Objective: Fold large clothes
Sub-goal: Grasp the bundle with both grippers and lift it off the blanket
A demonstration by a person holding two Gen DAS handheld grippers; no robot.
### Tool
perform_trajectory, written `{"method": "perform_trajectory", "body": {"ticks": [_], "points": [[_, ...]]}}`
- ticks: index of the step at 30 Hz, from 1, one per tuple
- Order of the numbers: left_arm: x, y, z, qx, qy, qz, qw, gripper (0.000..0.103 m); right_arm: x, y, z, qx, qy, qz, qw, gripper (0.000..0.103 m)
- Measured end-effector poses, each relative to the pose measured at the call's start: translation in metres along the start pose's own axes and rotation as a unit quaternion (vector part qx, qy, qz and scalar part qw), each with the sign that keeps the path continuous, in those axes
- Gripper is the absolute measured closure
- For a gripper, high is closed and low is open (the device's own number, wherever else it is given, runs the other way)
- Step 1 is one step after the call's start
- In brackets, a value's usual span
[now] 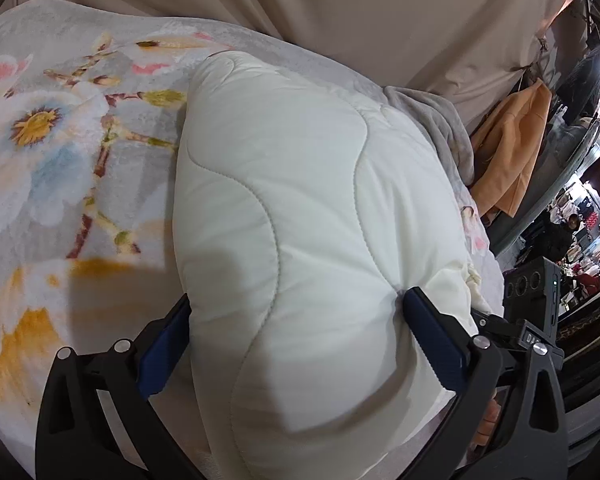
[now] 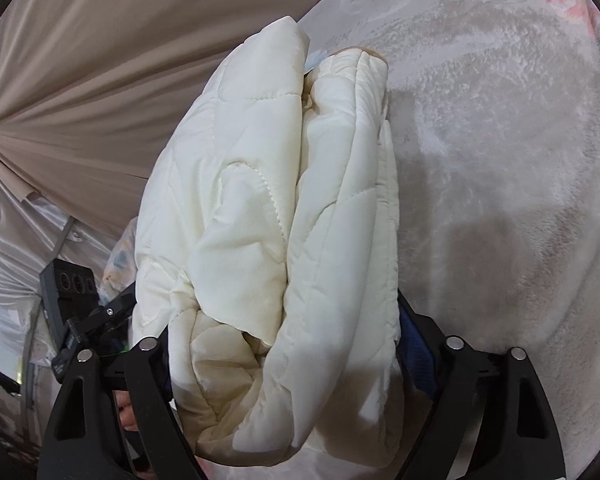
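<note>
- Plush grey fabric printed with large white, blue and yellow flowers covers the work surface, a blanket [image 1: 60, 152] spread flat; in the right wrist view its pile is seen as pale grey and brushed in swirls [image 2: 500, 160].
- Folded into a thick bundle, a cream quilted jacket [image 1: 300, 220] is seen above that blanket, with curved stitching lines across its padded panels.
- Both blue pads of the left gripper [image 1: 296, 336] are pressed into the sides of the bundle, so the jacket is clamped between widely spread fingers.
- Several layered folds of the jacket [image 2: 268, 220] are shown in the right wrist view, wedged between the fingers of the right gripper [image 2: 284, 344]; the layers fill the wide gap and the blue pad on the right side lies against the fabric, so the bundle is held there too.
- Part of a hand [image 2: 126, 408] is visible behind the right gripper's frame.
- Beige curtain [image 1: 360, 8] is hung behind the surface, gathered into pleats in the right wrist view.
- At the far edge of the blanket, a crumpled grey cloth [image 1: 440, 128] is lying beside an orange garment [image 1: 512, 148].
- Beyond these, a cluttered room with hanging clothes is glimpsed, too small to be made out clearly.
- One black device with round openings [image 1: 528, 284] is seen just beside the surface.
</note>
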State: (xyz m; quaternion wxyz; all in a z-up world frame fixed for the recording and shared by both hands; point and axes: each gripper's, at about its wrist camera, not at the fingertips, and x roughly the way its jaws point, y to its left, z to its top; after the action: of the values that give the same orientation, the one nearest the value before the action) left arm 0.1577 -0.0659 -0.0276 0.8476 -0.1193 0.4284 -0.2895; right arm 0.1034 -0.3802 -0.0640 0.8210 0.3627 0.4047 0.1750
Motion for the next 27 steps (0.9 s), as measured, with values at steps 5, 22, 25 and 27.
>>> {"method": "perform_trajectory", "body": {"ticks": [5, 22, 25, 27], "points": [[-0.017, -0.011, 0.011, 0.017, -0.019, 0.0, 0.9997, 0.028, -0.019, 0.026, 0.005, -0.041, -0.029, -0.016, 0.999, 0.058], [-0.221, -0.071, 0.061, 0.13, -0.262, -0.055, 0.9549, 0.035, -0.131, 0.233, -0.001, -0.259, -0.237, 0.028, 0.936, 0.064], [-0.257, -0.067, 0.067, 0.145, -0.311, -0.056, 0.9374, 0.034, -0.137, 0.267, 0.003, -0.298, -0.27, 0.047, 0.914, 0.063], [-0.274, -0.06, 0.071, 0.15, -0.338, -0.054, 0.9276, 0.034, -0.133, 0.289, 0.006, -0.322, -0.282, 0.061, 0.902, 0.062]]}}
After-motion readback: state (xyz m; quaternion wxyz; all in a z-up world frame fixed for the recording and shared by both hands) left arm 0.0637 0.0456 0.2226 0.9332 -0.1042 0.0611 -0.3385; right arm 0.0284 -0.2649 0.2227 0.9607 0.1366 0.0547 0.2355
